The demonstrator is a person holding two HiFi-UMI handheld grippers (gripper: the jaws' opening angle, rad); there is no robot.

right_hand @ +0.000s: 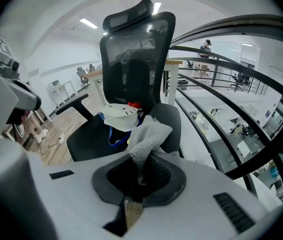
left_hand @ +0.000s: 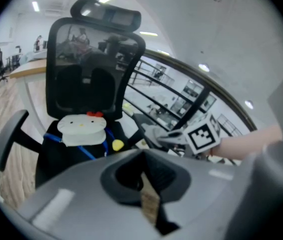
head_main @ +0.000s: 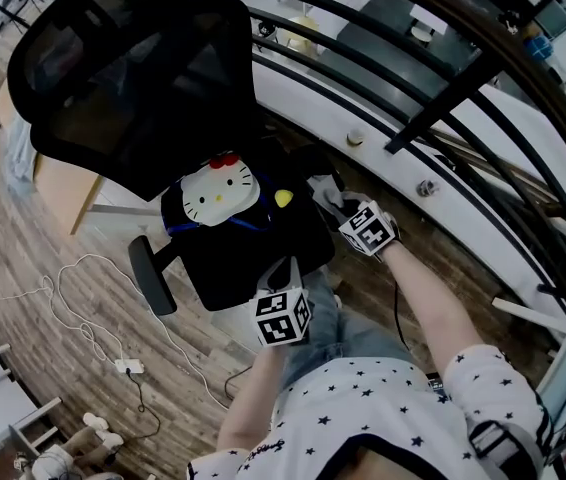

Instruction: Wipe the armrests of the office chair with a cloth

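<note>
A black mesh-back office chair (head_main: 133, 78) faces me. Its left armrest (head_main: 153, 278) juts out at the lower left and is bare. My right gripper (head_main: 331, 204) is shut on a pale grey cloth (right_hand: 149, 133), which lies bunched against the chair's right armrest (right_hand: 171, 121). In the head view the cloth (head_main: 321, 188) shows just ahead of the marker cube. My left gripper (head_main: 285, 268) hovers over the seat's front edge, jaws together with nothing in them. The left gripper view shows the right gripper (left_hand: 201, 134) with the cloth (left_hand: 154, 132) at the armrest.
A white cat-face cushion (head_main: 217, 192) lies on the seat. A curved black railing (head_main: 413, 118) runs close behind the chair's right side. A white cable and power strip (head_main: 123, 365) trail over the wood floor at the left. A wooden desk (head_main: 63, 193) stands behind the chair.
</note>
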